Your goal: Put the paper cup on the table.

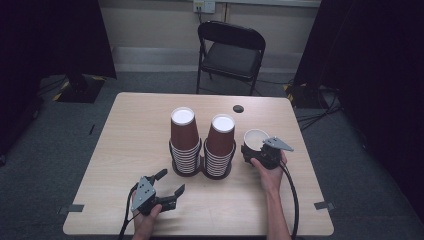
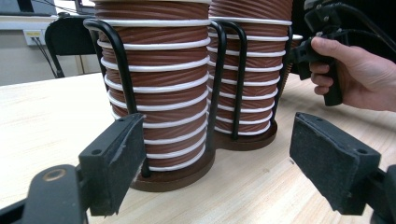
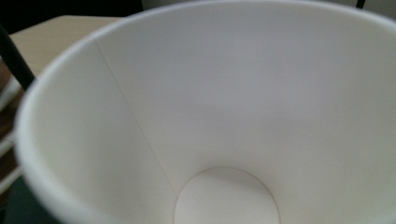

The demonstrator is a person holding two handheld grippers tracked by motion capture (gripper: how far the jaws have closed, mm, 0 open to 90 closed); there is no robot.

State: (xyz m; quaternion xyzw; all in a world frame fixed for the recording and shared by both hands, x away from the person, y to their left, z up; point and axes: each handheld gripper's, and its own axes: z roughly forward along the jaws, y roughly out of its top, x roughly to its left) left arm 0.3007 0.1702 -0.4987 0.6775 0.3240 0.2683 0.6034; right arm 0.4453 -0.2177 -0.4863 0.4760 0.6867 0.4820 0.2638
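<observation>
While two stacks wait: a single paper cup [image 1: 255, 138] sits upright at the right claw [image 1: 259, 151], just right of the stacks and near the far right of the surface [image 1: 135, 135].
Right claw: pressed close against the cup's near side, the hand [image 1: 270, 175] behind it; whether its jaws clamp the cup or merely meet it cannot be told, since the right gripper view looks straight into the cup's white, empty inside [image 3: 224, 140].
Left claw: wide open and empty [image 1: 168, 183], low over the near edge, its black pads [image 2: 116, 163] aimed at the foot of the left stack [image 2: 154, 93].
Stacks: two columns of brown ribbed cups with white rims, upside down, each held in a black wire holder [image 2: 116, 60] on a round base, side by side and touching at mid-surface; the right stack [image 1: 220, 145] stands just beside the lone cup.
Progress, as judged: one cup appears separated from the stacks; both columns look nearly full, so most of the unstacking seems left to do.
Surface: pale wood grain, with a dark cable hole [image 1: 238, 108] near the far edge and tape marks at the near corners.
Room: grey carpet, a black folding chair [image 1: 230, 50] behind, dark curtains at both sides, a wall socket above.
</observation>
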